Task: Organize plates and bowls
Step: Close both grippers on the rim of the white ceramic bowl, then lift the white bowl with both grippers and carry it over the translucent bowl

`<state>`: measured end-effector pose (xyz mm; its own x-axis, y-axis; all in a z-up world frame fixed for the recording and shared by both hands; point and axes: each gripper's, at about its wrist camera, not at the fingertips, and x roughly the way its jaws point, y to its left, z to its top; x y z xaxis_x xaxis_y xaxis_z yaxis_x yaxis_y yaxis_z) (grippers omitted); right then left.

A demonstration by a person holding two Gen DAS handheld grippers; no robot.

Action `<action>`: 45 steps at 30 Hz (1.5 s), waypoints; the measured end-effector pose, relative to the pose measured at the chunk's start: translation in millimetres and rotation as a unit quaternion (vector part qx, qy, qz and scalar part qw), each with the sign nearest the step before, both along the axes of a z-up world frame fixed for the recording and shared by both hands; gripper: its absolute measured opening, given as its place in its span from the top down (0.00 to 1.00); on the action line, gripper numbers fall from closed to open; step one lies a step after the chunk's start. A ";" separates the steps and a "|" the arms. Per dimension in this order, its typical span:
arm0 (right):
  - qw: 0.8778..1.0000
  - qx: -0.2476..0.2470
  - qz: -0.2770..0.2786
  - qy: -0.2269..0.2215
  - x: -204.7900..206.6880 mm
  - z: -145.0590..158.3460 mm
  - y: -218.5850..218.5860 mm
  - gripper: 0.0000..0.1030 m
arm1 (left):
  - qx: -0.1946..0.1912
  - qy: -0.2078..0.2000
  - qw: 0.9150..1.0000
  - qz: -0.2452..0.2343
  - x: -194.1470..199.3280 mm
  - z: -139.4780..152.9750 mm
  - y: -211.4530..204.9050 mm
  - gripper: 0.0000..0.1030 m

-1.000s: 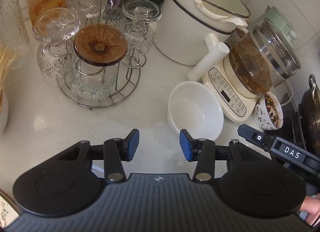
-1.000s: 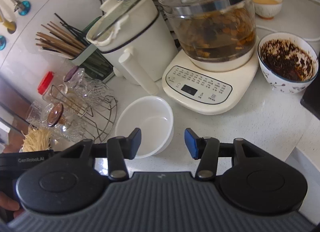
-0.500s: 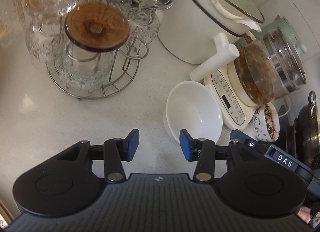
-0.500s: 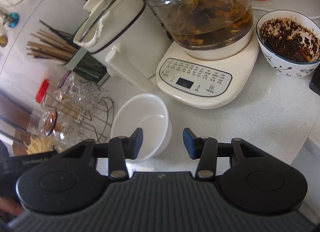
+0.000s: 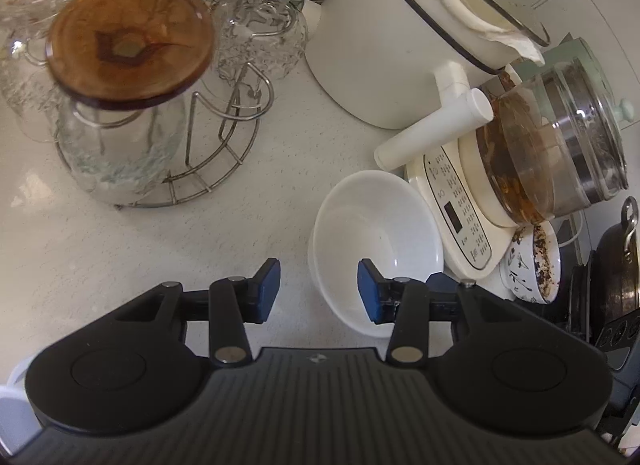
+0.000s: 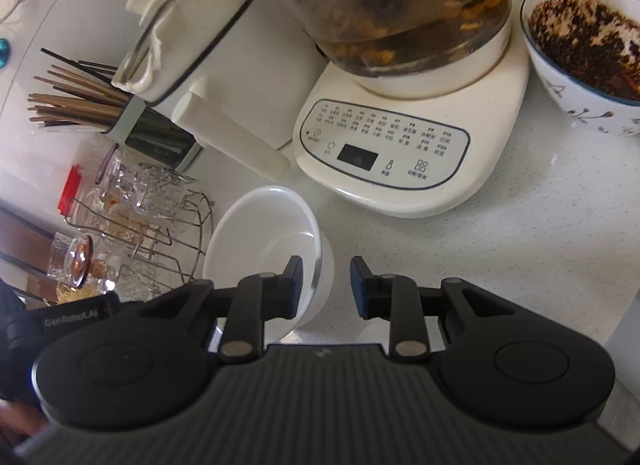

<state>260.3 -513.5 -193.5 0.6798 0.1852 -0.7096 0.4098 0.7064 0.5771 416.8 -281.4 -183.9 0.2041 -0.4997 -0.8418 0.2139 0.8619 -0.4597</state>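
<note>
Jaws closing astride white bowl (image 6: 264,237) rim (both sides).

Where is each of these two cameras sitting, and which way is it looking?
Left wrist view: rides on the left claw, looking steeply down over its closing blue-padded jaws at the empty white bowl and wire rack of glass cups.
Right wrist view: rides on the right claw, looking down; its closing jaws straddle that bowl's rim. The dark-sleeved hand shows at left.
Shared: bowl, rack, cream kettle base.
</note>
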 end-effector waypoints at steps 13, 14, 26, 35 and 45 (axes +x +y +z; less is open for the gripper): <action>0.999 0.020 0.031 0.014 22.4 -15.6 3.5 0.85 | 0.017 0.006 1.000 0.001 13.3 -12.8 -10.4 0.88; 0.999 0.020 0.032 0.015 24.3 -16.1 4.5 0.85 | 0.017 0.004 1.000 0.000 13.5 -12.4 -11.0 0.89; 0.999 0.005 0.034 0.011 26.9 -7.8 6.4 0.87 | 0.027 -0.013 0.999 -0.018 9.3 0.0 -14.7 0.93; 0.999 -0.004 0.033 -0.001 9.7 13.0 11.3 0.87 | 0.015 -0.019 0.999 -0.029 -3.3 23.3 -3.7 0.93; 0.999 -0.016 0.041 -0.020 -8.9 46.3 29.6 0.87 | 0.003 -0.042 0.998 -0.036 -23.1 63.7 19.9 0.93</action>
